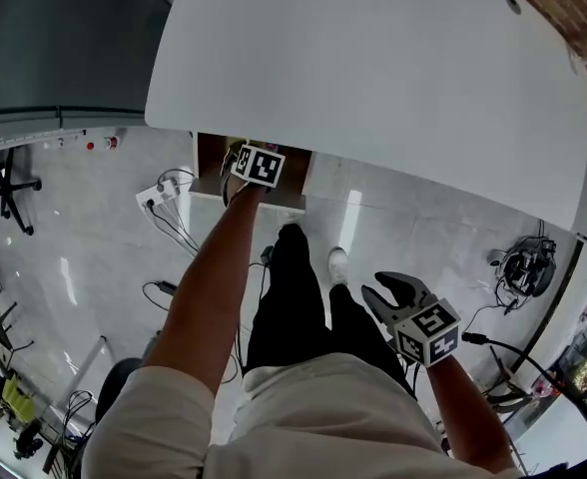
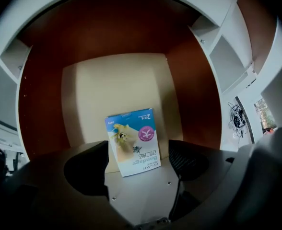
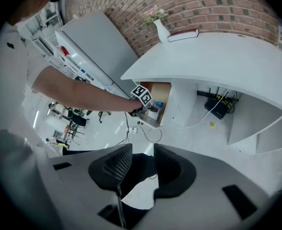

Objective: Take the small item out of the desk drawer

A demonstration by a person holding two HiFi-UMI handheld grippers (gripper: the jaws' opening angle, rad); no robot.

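The desk drawer (image 1: pixel 217 171) stands pulled out under the white desktop (image 1: pixel 393 78). In the left gripper view its brown walls (image 2: pixel 40 104) surround a pale floor. On that floor lies a small blue and white box (image 2: pixel 134 142), printed side up. My left gripper (image 2: pixel 138 164) reaches into the drawer, open wide, with the near end of the box between its fingers (image 2: pixel 86 169) and no pad touching it. In the head view the left gripper (image 1: pixel 246 163) is at the drawer mouth. My right gripper (image 1: pixel 393 289) hangs open and empty by my right hip, its jaws apart (image 3: pixel 142 169).
A power strip and cables (image 1: pixel 159 200) lie on the floor left of the drawer. More cables (image 1: pixel 523 267) are bundled at the right. An office chair (image 1: pixel 4 183) stands far left. On the desk's far end are a vase (image 3: pixel 161 30) and a book (image 3: pixel 183 34).
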